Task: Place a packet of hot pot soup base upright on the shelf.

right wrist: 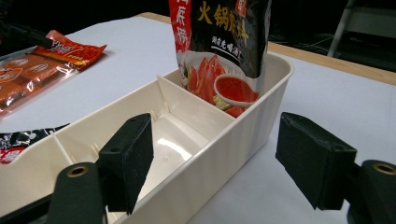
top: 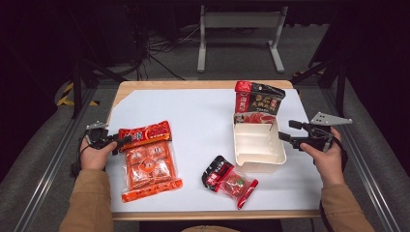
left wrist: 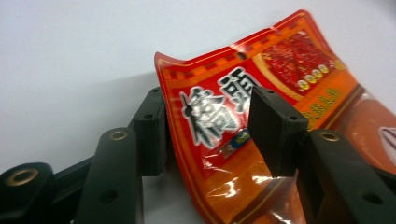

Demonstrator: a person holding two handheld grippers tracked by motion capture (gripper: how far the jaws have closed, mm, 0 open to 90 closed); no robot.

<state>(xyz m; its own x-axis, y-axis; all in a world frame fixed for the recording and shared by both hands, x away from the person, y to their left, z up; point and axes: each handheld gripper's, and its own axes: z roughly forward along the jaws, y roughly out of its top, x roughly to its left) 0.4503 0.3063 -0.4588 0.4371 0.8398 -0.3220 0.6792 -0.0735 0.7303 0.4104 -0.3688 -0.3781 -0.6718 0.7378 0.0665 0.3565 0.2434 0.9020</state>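
The left gripper, at the left of the high view, has its jaws around the top edge of the orange hotpot-seasoning packet; in the left gripper view one pad lies against the curled-up red header of that packet and the other stands just off its printed face, so the jaws are partly closed with the packet between them and not yet clamped. The packet itself lies flat on the white table cover, left of centre, well apart from the cream divided tray at the right. The right gripper straddles the tray's right wall, jaws wide and not pressing it. A red-and-black sauce pouch stands in the tray's far compartment; a smaller black-and-red packet lies at lower centre, just beside the tray's near corner. This looks like the grasp step of packing the tray: next, closing firmly on the header, then lifting without the limp packet slipping.
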